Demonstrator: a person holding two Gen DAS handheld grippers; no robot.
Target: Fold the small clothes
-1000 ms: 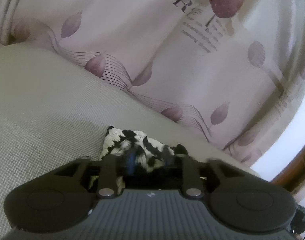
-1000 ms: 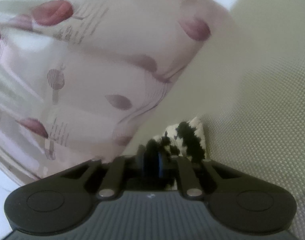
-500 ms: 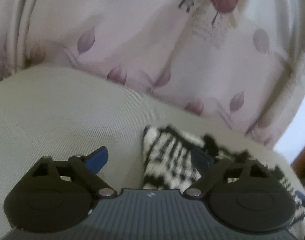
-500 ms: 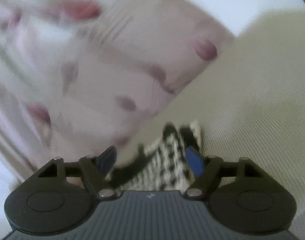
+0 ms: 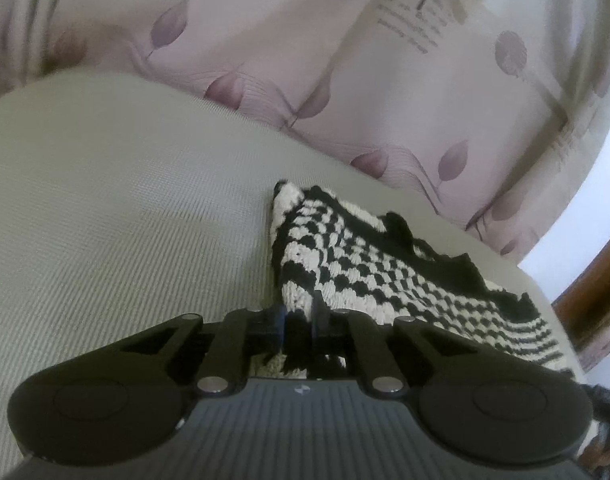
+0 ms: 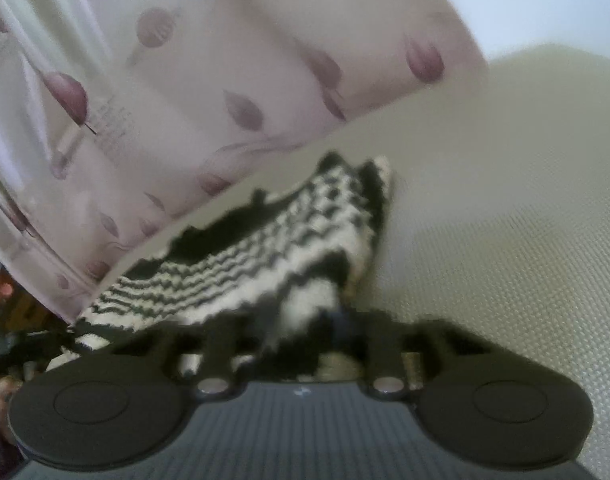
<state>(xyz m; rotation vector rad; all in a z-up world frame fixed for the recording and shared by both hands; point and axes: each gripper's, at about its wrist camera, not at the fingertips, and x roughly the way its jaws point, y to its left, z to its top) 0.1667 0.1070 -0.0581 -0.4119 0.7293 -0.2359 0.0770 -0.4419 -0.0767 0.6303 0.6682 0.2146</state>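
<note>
Checkered knit garment (image 5: 369,264) lies spread on the pale cushion (image 5: 105,208) beside the floral curtain (image 5: 345,60). My left claw (image 5: 301,320) is clenched on its near edge; my right claw (image 6: 305,332), blurred, seems clamped on the opposite edge, likely to lift both for a fold.

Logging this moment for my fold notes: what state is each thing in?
Left tongs: shut on the knit garment's near edge.
Right tongs: blurred; seem shut on the knit garment.
Knit garment: black-and-white, lying spread on the cushion, gripped at its near edge.
Cushion: beige, garment resting on it.
Curtain: hanging behind the cushion, in loose folds.
</note>
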